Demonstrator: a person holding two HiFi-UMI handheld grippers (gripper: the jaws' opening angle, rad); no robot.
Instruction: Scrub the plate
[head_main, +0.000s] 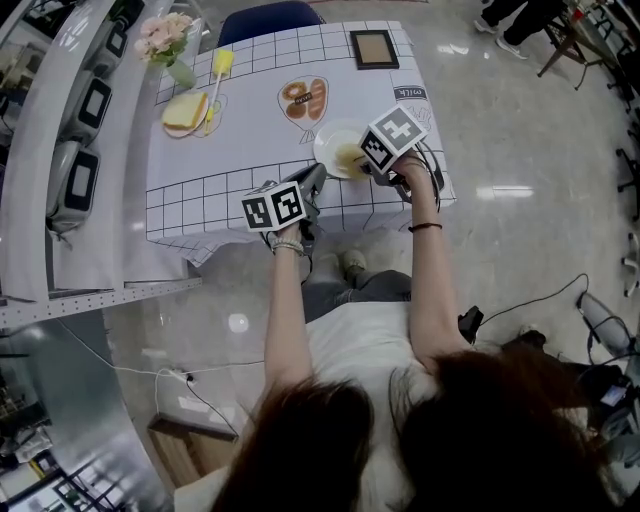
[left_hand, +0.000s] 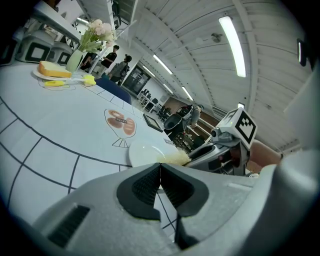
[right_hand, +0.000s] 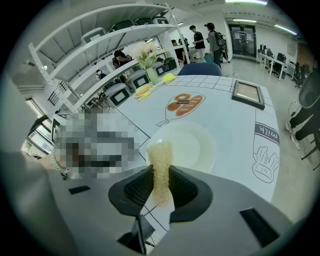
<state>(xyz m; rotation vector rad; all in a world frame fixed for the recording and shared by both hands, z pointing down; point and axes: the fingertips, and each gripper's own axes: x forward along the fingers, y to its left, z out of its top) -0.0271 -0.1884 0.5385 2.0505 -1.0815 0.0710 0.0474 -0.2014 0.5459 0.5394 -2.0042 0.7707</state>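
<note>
**Near field.** Both your forearms reach forward over the near edge of the tabletop. The left gripper is low, just short of the plate, with its jaws together and nothing between them. The right gripper is tilted down over the plate's near rim, and its jaws are clamped on 1 pale yellow sponge, which sticks out beyond the jaw tips.

**Middle field.** The plate is white, round and shallow. It lies flat on the gridded cloth near the tabletop's right front corner, and the sponge's free end lies at or just above its near rim. Contact cannot be confirmed.

- Plate: it looks stiff, smooth and breakable, and it is likely to slide on the cloth under a sideways stroke. Your left jaws would do best to pinch its near-left rim.
- Sponge: it looks soft and light, so it will bend before it presses hard. A grip close to its working end would give you firmer strokes.

**Far field.** A framed picture lies at the back right. A yellow brush and a vase of flowers are at the back left, well apart from the plate.
</note>
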